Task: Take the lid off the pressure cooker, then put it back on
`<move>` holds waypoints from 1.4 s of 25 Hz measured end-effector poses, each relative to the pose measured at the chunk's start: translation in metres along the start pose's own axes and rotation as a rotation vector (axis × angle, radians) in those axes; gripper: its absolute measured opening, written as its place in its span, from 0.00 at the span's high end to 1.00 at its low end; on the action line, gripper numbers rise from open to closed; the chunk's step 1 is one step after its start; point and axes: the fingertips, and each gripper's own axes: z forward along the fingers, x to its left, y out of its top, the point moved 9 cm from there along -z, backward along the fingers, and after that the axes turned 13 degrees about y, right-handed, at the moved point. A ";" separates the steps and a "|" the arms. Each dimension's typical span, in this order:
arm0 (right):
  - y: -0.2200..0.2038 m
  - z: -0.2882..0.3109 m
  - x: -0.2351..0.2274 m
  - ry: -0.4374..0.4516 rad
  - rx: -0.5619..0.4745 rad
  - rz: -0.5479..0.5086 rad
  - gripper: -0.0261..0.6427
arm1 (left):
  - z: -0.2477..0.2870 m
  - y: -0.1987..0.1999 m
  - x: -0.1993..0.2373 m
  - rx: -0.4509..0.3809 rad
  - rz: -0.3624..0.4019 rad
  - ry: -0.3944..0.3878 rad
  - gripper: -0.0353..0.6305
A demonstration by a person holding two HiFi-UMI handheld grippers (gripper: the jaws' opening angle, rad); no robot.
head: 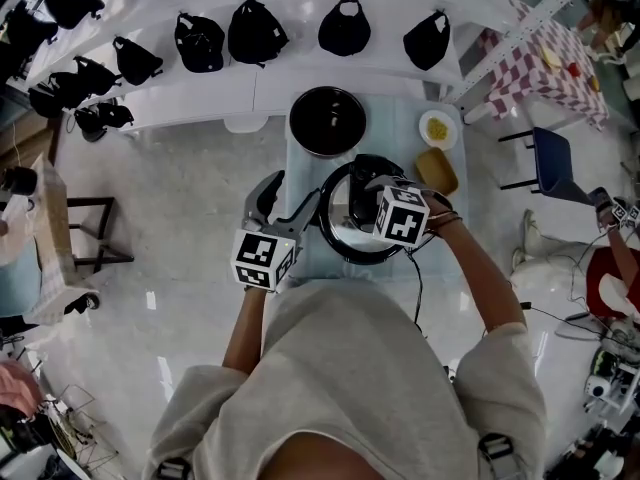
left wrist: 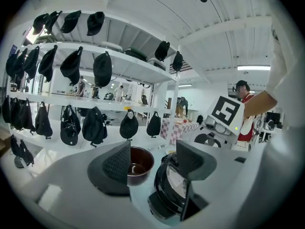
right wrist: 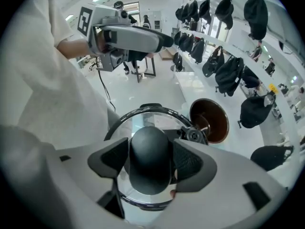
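Note:
The black pressure cooker (head: 352, 251) stands on the pale table (head: 400, 118) in front of me, with its glass lid (right wrist: 143, 123) lying on top. My right gripper (right wrist: 150, 159) points steeply down over the lid. Its pads straddle the lid's black knob (right wrist: 150, 175) with a thin gap on each side, so it is open. In the head view its marker cube (head: 402, 215) hides the fingertips. My left gripper (left wrist: 152, 163) is held nearly level at the cooker's (left wrist: 171, 185) left side, open with nothing between its fingers (head: 268, 190).
A dark brown bowl (head: 327, 120) sits behind the cooker. A white plate with yellow food (head: 437, 128) and a tan lump (head: 437, 171) lie at the back right. Shelves of black caps (head: 255, 33) line the far wall. A chair (head: 545, 158) stands at the right.

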 end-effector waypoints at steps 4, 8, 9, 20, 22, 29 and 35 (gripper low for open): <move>0.004 -0.012 0.004 -0.063 -0.044 -0.001 0.52 | -0.001 0.000 -0.001 -0.002 0.003 -0.007 0.52; 0.003 -0.025 0.007 -0.116 -0.127 0.033 0.54 | -0.001 0.001 -0.004 -0.005 0.007 -0.016 0.52; 0.002 -0.029 0.007 -0.127 -0.157 0.049 0.55 | -0.001 0.001 -0.005 -0.004 0.009 -0.017 0.52; -0.043 -0.069 0.008 -0.466 -0.729 0.398 0.68 | 0.001 0.003 -0.004 0.003 0.027 -0.011 0.52; -0.050 -0.076 0.014 -0.572 -0.814 0.428 0.72 | 0.003 0.004 -0.003 0.005 0.033 -0.011 0.52; -0.074 -0.087 0.036 -0.809 -0.985 0.560 0.85 | 0.005 0.008 0.002 0.001 0.058 0.004 0.60; -0.093 -0.096 0.056 -0.974 -1.065 0.634 0.96 | 0.005 0.006 0.009 -0.026 0.071 0.063 0.91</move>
